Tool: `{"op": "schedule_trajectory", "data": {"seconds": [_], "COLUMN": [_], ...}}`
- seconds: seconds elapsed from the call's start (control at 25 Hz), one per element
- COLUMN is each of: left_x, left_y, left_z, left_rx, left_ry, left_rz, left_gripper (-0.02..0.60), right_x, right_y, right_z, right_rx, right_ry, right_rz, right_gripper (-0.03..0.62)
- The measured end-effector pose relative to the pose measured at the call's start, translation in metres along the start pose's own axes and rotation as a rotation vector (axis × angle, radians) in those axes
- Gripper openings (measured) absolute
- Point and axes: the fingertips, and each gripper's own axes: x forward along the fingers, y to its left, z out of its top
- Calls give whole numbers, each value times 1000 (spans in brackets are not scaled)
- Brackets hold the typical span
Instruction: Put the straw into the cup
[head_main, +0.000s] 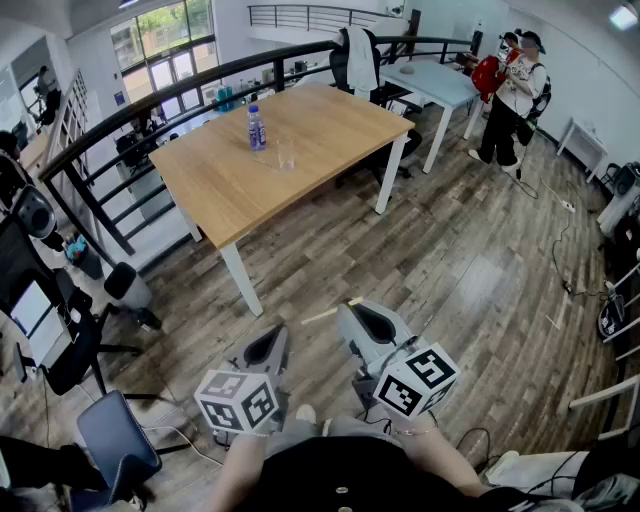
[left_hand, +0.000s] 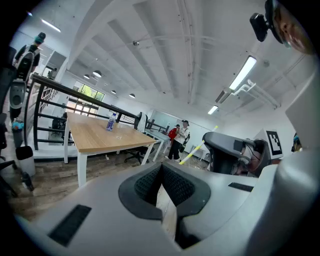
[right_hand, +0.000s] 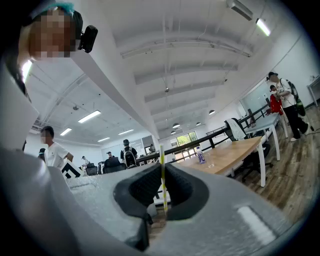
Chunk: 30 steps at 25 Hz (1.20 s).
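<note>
Here, the cup (head_main: 287, 157) stands beside the bottle (head_main: 257, 128); right tool (right_hand: 161, 182) pinches straw (head_main: 320, 316).

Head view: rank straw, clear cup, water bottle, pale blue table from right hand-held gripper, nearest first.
1. Yellow-striped straw: clamped by right hand-held gripper.
2. Clear plastic cup: on wooden table.
3. Purple-labelled water bottle: just behind cup.
4. Pale blue table: far back.

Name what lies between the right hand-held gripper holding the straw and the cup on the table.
Head view: only bare floor, then open tabletop, separates the right hand-held gripper, shut on the straw, from the cup.
</note>
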Motion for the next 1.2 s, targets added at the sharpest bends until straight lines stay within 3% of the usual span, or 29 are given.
{"op": "schedule_trajectory", "data": {"seconds": [0.6,1.2], "left_x": [11,27], "left_y": [7,35], "left_z": [-2,16], "left_rx": [21,29], "left_ry": [23,10], "left_rz": [-3,-114], "left_gripper": [17,17], "right_x": [6,46], "right_y": [-5,-5], "right_z": [-4,-14], "right_rx": [-6,-16], "right_ry": [-19,-27], "right_rz": [-6,-55], "right_gripper": [18,19]}}
